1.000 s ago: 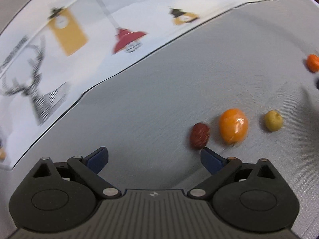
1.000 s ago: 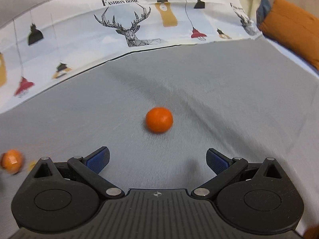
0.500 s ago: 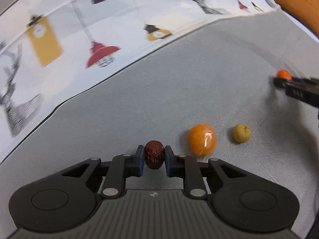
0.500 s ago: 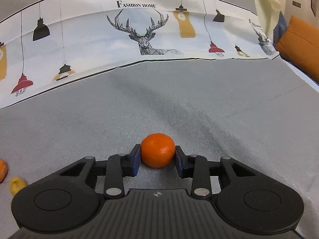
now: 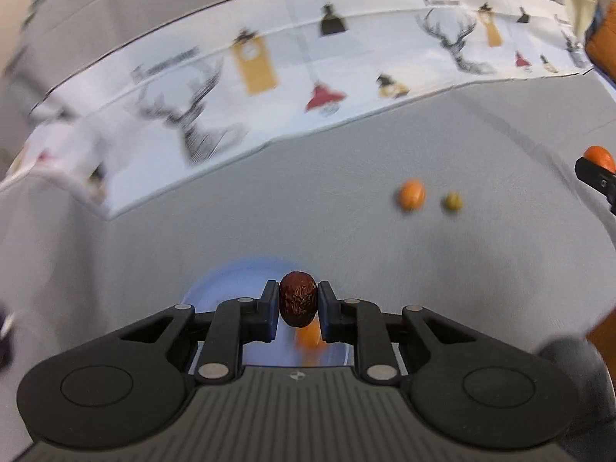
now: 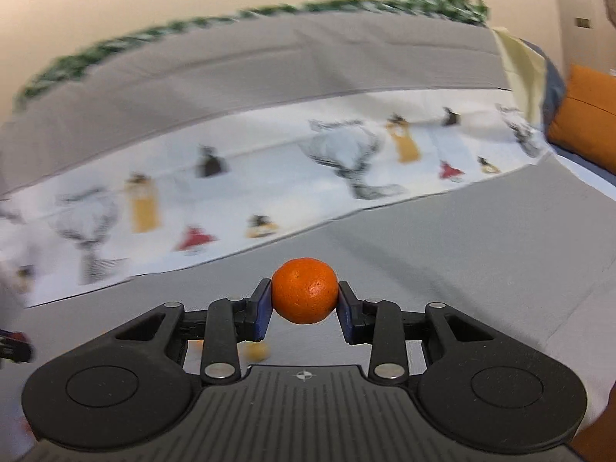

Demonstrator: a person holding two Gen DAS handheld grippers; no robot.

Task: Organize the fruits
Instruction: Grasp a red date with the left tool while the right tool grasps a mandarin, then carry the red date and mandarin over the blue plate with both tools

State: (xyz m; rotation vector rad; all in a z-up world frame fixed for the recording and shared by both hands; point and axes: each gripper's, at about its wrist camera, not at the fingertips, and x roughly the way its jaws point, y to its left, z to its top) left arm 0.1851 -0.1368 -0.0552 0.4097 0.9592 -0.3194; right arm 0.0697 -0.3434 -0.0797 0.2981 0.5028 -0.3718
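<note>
Left gripper [image 5: 298,305] clamped on a wrinkled red date [image 5: 298,303], held above the far rim of a pale blue plate [image 5: 227,283] on the grey cloth [image 5: 327,208]. Right gripper [image 6: 304,295] closed around a small orange mandarin [image 6: 304,290], lifted clear of the cloth. Farther right on the cloth lie an orange fruit [image 5: 412,194] and, just beside it, a small yellow-green fruit [image 5: 452,202]. A printed white cloth [image 5: 269,77] runs along the far side.
</note>
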